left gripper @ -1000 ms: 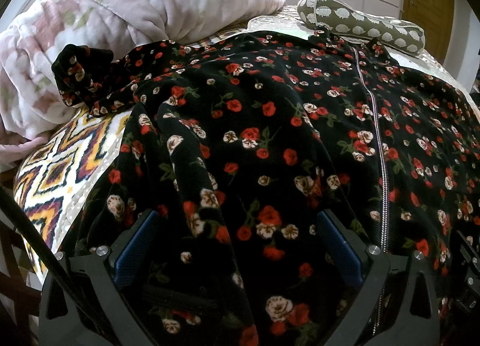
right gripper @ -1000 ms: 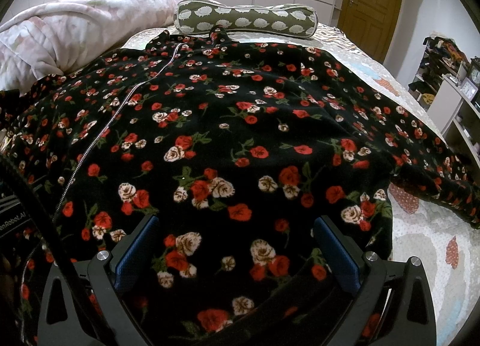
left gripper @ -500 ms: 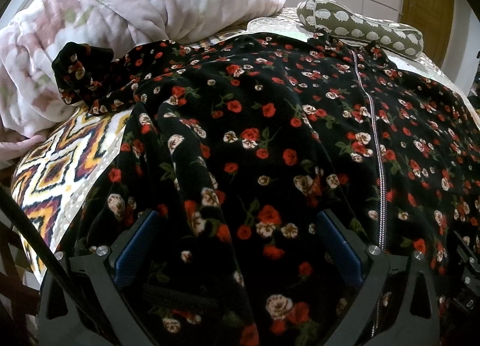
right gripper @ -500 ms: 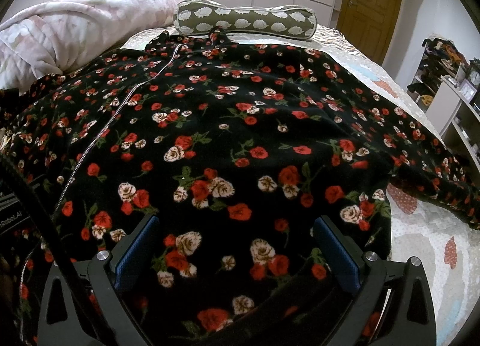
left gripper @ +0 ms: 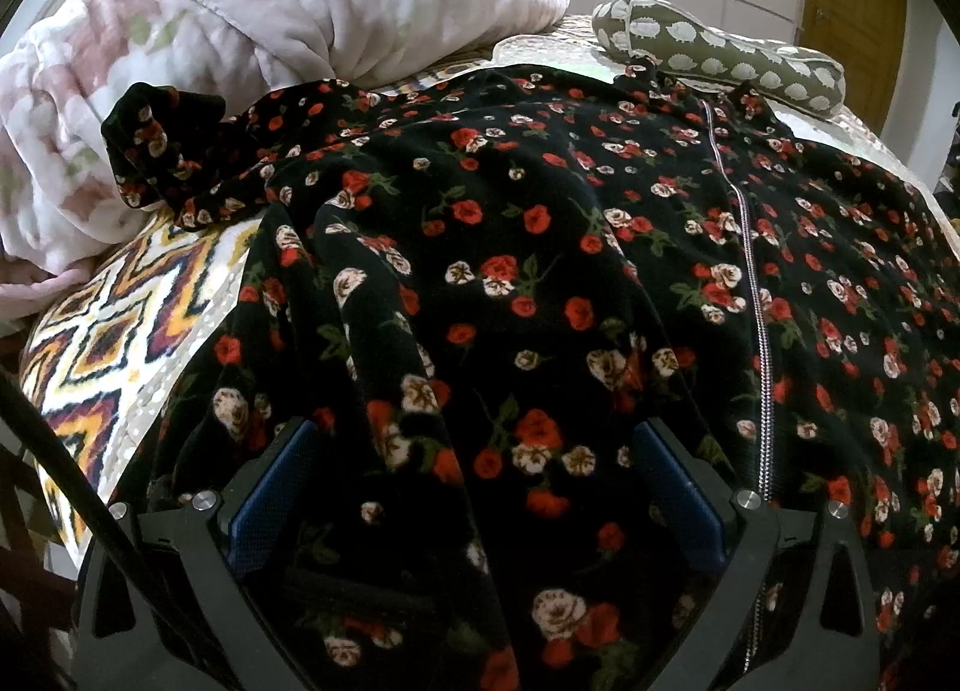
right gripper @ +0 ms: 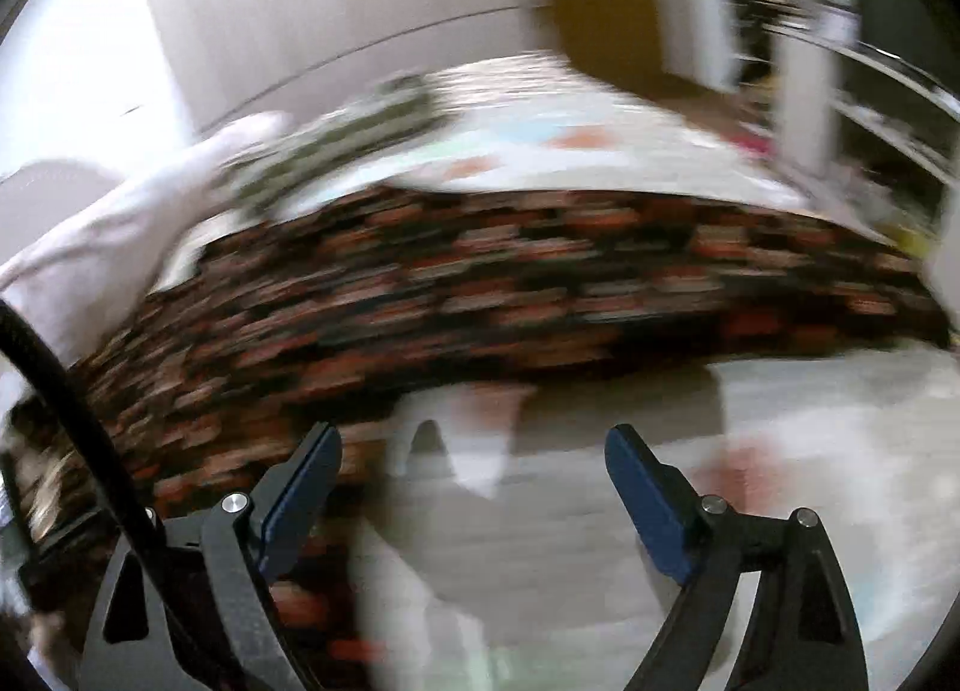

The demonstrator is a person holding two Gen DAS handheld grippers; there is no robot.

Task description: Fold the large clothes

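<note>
A large black garment [left gripper: 540, 283] with red and white flowers and a front zipper lies spread on the bed. One sleeve [left gripper: 162, 151] is bunched at the far left. My left gripper [left gripper: 474, 451] is open, low over the garment's near hem, with cloth lying between its blue pads. The right wrist view is heavily blurred. There the garment [right gripper: 480, 301] lies across the middle, and my right gripper [right gripper: 474, 451] is open and empty over pale bedsheet [right gripper: 780, 481] beside the garment's edge.
A pink and white quilt [left gripper: 240, 31] is piled at the far left. A green bolster pillow [left gripper: 720, 61] lies at the head of the bed. A zigzag blanket [left gripper: 120, 343] covers the left edge. A wooden door [right gripper: 600, 1] and shelves stand beyond.
My right gripper has swung fast to the right, off the garment and over bare sheet; its view is now motion-blurred. My left gripper has barely moved.
</note>
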